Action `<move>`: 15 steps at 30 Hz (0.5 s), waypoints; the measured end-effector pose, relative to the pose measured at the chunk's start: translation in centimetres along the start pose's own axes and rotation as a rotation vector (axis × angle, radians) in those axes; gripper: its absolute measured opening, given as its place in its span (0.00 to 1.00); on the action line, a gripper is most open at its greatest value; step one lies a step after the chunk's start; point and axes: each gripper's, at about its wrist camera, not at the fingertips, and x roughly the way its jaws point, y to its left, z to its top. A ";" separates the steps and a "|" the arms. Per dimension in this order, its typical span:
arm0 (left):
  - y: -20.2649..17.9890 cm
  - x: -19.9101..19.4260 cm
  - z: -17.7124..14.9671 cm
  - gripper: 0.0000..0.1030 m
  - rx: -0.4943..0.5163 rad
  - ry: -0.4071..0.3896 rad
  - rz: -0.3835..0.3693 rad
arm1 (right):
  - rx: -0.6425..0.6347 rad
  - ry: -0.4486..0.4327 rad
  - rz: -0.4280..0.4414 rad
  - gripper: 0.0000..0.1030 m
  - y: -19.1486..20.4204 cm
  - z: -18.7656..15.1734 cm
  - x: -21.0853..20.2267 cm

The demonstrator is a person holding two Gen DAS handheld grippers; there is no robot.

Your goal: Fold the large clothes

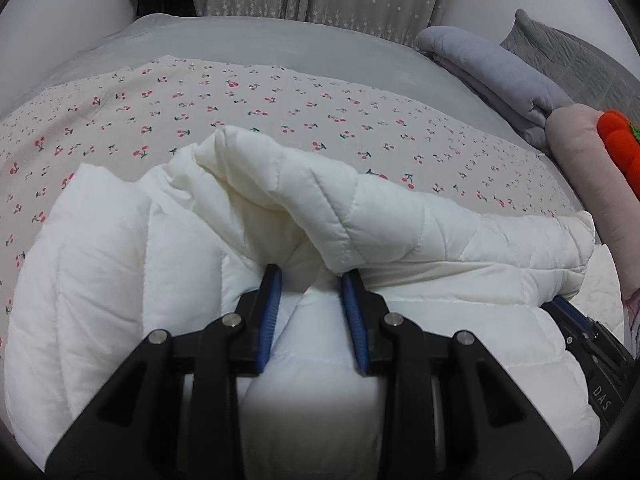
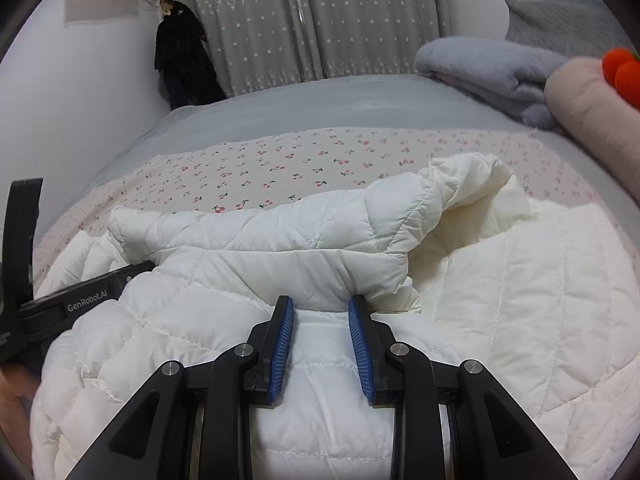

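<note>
Black-and-blue left gripper (image 1: 310, 280) pinches a puffy ridge of the white quilted jacket (image 1: 120, 260), heaped on the cherry-print sheet (image 1: 240, 100). To its right, the right gripper (image 2: 320, 304) clamps another fold. Lift both evenly, keeping the padding taut.

The jacket (image 1: 120, 248) is white quilted cloth, padded and stitched in channels, with a faint sheen on its smooth shell. The left gripper (image 1: 310, 280) and right gripper (image 2: 320, 304) are matt black plastic with bright metal pivot pins and blue ribbed pads (image 2: 282, 344). The bed (image 1: 280, 48) carries a smooth matt grey sheet and a cherry-printed cloth (image 1: 280, 108) of flat woven finish; the folded blanket (image 1: 492, 76) is soft, fleecy grey cloth, and the curtain (image 2: 280, 20) is matt grey fabric.
</note>
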 end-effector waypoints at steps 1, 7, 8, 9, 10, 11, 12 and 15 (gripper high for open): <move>0.1 -0.3 0.1 0.34 -0.004 -0.001 -0.010 | 0.010 0.000 0.010 0.29 -0.2 0.1 0.0; -0.7 -2.7 1.0 0.34 0.051 0.012 -0.014 | 0.076 -0.045 0.115 0.34 -1.6 0.5 -2.4; -1.0 -3.3 1.3 0.34 0.060 0.002 -0.011 | 0.077 -0.039 0.117 0.36 -1.6 0.6 -2.5; -1.2 -4.0 1.6 0.34 0.063 -0.013 -0.018 | 0.071 -0.035 0.114 0.36 -1.6 0.6 -2.6; -1.6 -4.9 2.0 0.34 0.065 -0.036 -0.031 | 0.060 -0.031 0.109 0.36 -1.5 0.7 -2.6; -2.0 -5.6 2.4 0.35 0.071 -0.055 -0.041 | 0.049 -0.027 0.104 0.37 -1.4 0.6 -2.7; -2.6 -6.3 2.9 0.38 0.087 -0.078 -0.053 | 0.040 -0.024 0.097 0.37 -1.1 0.6 -2.8; -4.5 -6.0 3.7 0.45 0.160 -0.103 -0.046 | 0.029 -0.018 0.086 0.38 -0.8 0.6 -2.9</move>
